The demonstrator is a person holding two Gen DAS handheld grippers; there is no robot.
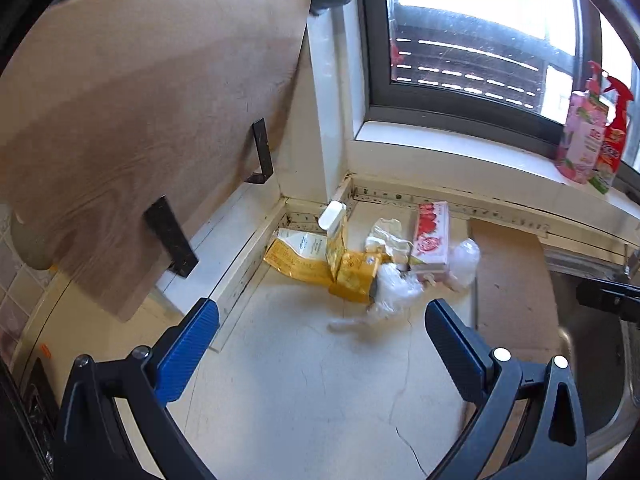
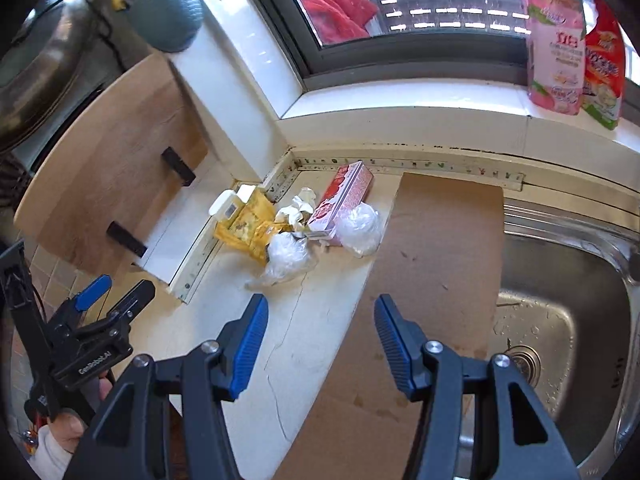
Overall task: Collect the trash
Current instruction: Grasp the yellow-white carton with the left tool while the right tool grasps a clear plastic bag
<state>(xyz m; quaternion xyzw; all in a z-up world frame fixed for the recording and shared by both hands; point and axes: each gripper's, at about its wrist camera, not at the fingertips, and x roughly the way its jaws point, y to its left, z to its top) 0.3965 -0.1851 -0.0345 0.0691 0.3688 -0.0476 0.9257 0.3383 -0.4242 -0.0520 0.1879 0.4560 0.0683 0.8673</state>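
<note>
A pile of trash lies in the counter's back corner: a yellow wrapper, a pink carton, crumpled clear plastic, a second clear plastic wad, crumpled white paper and a small white box. My left gripper is open and empty, short of the pile. My right gripper is open and empty, above the counter in front of the pile.
A wooden board leans on black brackets at left. A brown cardboard sheet lies beside a steel sink. Two cleaner bottles stand on the windowsill. A teal cup stands at the upper left.
</note>
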